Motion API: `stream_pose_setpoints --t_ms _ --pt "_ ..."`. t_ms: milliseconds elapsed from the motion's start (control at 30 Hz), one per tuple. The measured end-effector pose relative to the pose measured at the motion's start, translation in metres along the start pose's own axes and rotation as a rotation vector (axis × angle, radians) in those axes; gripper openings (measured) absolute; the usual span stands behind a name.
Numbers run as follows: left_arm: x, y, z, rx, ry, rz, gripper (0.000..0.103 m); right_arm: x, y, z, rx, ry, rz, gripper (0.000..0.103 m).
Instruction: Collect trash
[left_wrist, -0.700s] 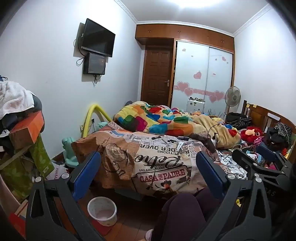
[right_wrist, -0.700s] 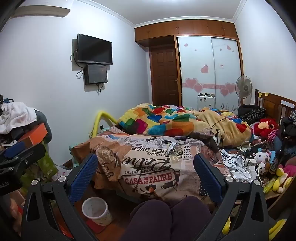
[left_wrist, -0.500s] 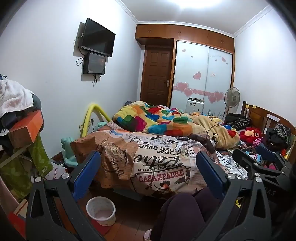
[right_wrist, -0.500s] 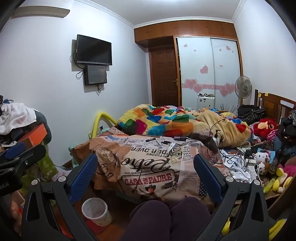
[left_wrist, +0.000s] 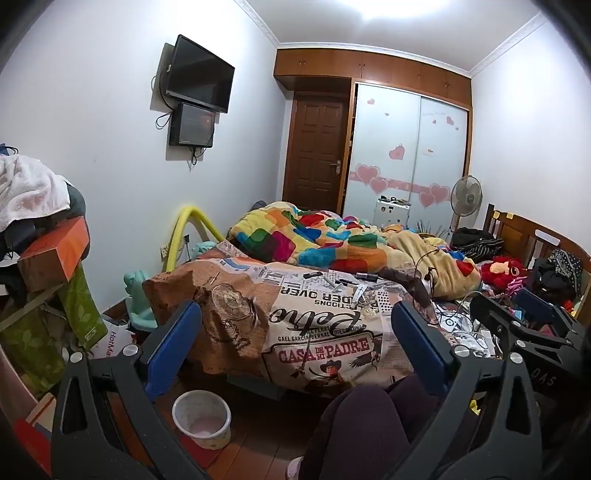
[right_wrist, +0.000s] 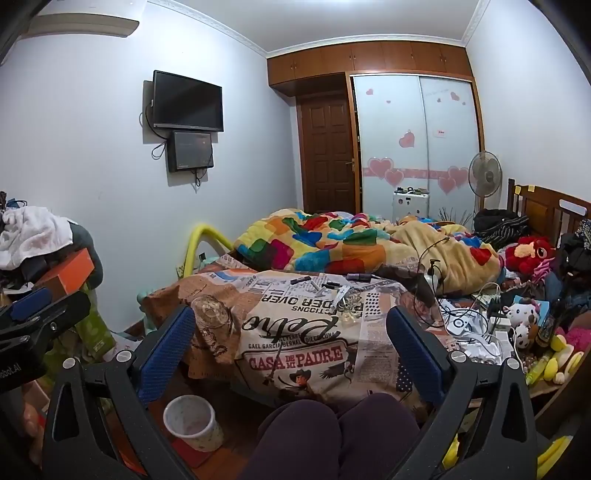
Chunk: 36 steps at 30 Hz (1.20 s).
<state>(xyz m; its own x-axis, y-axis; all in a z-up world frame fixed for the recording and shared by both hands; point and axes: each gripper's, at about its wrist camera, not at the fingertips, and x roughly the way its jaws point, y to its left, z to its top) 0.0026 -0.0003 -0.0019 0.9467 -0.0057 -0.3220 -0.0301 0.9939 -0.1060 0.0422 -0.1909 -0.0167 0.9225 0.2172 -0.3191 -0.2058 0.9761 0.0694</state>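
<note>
Small scraps and dark stick-like items (left_wrist: 354, 291) (right_wrist: 340, 291) lie scattered on the printed bed cover (left_wrist: 317, 332). A white plastic bin (left_wrist: 201, 413) (right_wrist: 189, 421) stands on the floor at the bed's foot, below and left of both grippers. My left gripper (left_wrist: 295, 308) is open and holds nothing, well short of the bed. My right gripper (right_wrist: 290, 314) is also open and holds nothing. Each gripper shows at the edge of the other's view: the right gripper (left_wrist: 517, 317), the left gripper (right_wrist: 33, 310).
A person's knees (left_wrist: 354, 424) (right_wrist: 332, 432) sit low between the fingers. Piled boxes and clothes (left_wrist: 44, 240) crowd the left. A colourful quilt (right_wrist: 332, 240), cables (right_wrist: 465, 325) and soft toys (right_wrist: 528, 251) cover the bed's far and right side. A fan (right_wrist: 484, 175) stands by the wardrobe.
</note>
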Motion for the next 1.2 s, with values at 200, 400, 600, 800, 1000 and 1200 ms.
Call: stream_pose_setpoints --t_ms 200,400,600,800,1000,1200 --pt "0.0001 0.0006 -0.0001 -0.002 -0.001 -0.001 0.103 0.0 -0.0002 0.0 -0.001 0.0 0.0 0.103" --pt "-0.0035 -0.0009 0.0008 -0.004 -0.001 0.0 0.103 -0.0002 -0.0002 -0.0006 0.0 0.001 0.0 0.103" --pt "-0.0044 -0.0006 -0.005 -0.004 0.003 -0.003 0.103 -0.0001 -0.0003 -0.0011 0.0 0.0 0.0 0.103" --pt "-0.0042 -0.0012 -0.005 -0.004 0.003 -0.002 0.103 0.0002 -0.0004 -0.0005 -0.001 -0.001 0.0 0.103" --pt "-0.0044 -0.0021 -0.0067 -0.005 0.003 -0.003 0.103 -0.0022 -0.0004 -0.0002 -0.003 -0.001 0.0 0.103" --pt "-0.0037 -0.0019 -0.006 -0.006 0.006 -0.004 0.103 -0.0036 -0.0009 -0.0003 -0.003 -0.002 -0.001 0.103"
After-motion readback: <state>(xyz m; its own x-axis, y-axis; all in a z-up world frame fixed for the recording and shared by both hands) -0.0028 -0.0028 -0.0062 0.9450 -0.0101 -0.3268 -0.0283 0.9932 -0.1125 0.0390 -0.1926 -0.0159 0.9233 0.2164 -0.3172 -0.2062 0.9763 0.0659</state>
